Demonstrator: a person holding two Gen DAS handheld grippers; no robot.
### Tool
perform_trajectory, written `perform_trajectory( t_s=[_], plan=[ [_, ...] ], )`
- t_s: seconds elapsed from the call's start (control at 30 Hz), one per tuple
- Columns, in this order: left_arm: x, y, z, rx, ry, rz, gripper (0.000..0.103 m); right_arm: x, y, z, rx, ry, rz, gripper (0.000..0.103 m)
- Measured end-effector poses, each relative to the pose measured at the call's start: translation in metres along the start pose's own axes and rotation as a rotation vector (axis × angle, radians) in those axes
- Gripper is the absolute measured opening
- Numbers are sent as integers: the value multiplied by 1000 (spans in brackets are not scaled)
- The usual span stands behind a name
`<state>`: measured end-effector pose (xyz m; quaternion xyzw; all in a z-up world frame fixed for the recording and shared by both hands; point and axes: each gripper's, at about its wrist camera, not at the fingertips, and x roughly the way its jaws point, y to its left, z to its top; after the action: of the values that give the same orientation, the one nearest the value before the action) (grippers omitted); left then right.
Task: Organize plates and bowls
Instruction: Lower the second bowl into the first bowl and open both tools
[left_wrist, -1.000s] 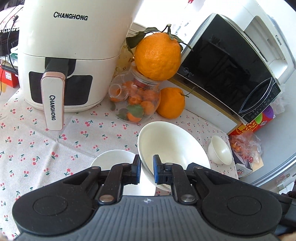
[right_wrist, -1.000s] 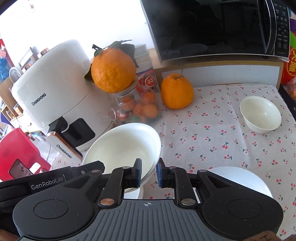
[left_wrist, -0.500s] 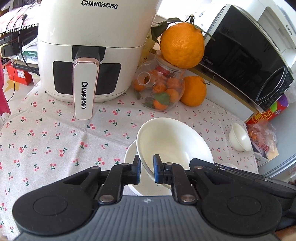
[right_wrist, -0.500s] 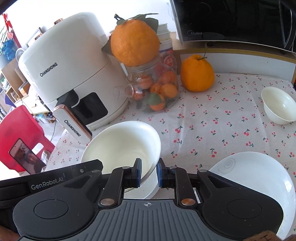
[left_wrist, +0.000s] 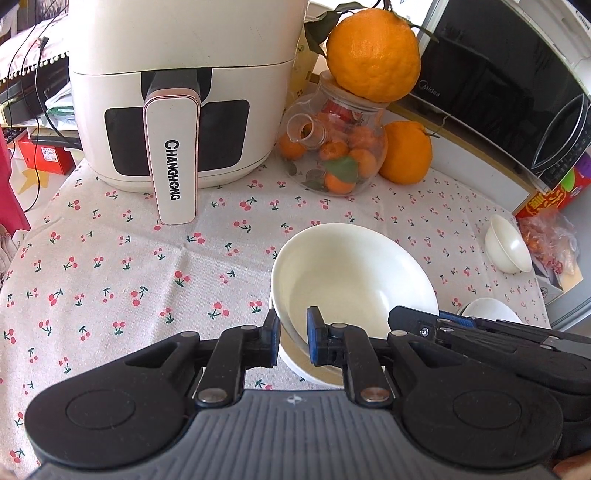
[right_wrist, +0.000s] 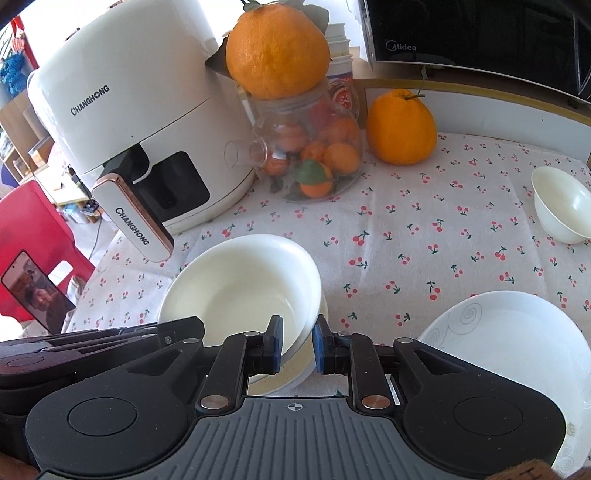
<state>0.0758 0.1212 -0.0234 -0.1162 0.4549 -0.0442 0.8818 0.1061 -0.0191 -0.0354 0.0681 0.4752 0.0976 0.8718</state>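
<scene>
A large white bowl (left_wrist: 354, 273) (right_wrist: 240, 288) is held by both grippers at opposite sides of its rim, and it sits nested in a second white bowl (left_wrist: 317, 369) (right_wrist: 291, 373) beneath it. My left gripper (left_wrist: 292, 341) is shut on the near-left rim. My right gripper (right_wrist: 297, 349) is shut on the right rim. A white plate (right_wrist: 509, 354) with a swirl pattern lies to the right; its edge shows in the left wrist view (left_wrist: 487, 310). A small white bowl (left_wrist: 508, 249) (right_wrist: 563, 210) stands at the far right.
A white air fryer (left_wrist: 181, 85) (right_wrist: 129, 136) stands at the back left. A glass jar of small oranges (left_wrist: 332, 147) (right_wrist: 310, 147) carries a big orange on top. Another orange (left_wrist: 404, 153) (right_wrist: 400, 127) and a black microwave (left_wrist: 498, 88) are behind. The tablecloth (left_wrist: 110, 277) has cherries printed on it.
Both grippers carried the large bowl leftward and down onto the bowl beneath it. The view has drawn closer to the table.
</scene>
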Motion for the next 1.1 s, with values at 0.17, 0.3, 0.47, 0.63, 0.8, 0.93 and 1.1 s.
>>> perform_trajectory(
  t_s=[0.17, 0.3, 0.47, 0.63, 0.8, 0.93, 1.1],
  plan=[
    [0, -3, 0, 30, -8, 14, 14, 2, 1, 0, -14, 0, -9, 19],
    [1, -5, -2, 47, -6, 37, 24, 2, 2, 1, -20, 5, -12, 26],
    [4, -2, 0, 47, 6, 52, 26, -1, 1, 2, -14, -6, -26, 49],
    [3, -1, 1, 37, 6, 49, 32, -4, -5, 5, 13, -16, -21, 57],
    [1, -2, 2, 26, 5, 48, 41, -7, -9, 7, 31, -20, -24, 62],
    [-3, -2, 3, 17, -4, 47, 52, -11, -14, 9, 54, -28, -23, 68],
    [-11, -6, 3, 26, -24, 35, 73, -24, -26, 14, 78, -53, -18, 78]
  ],
)
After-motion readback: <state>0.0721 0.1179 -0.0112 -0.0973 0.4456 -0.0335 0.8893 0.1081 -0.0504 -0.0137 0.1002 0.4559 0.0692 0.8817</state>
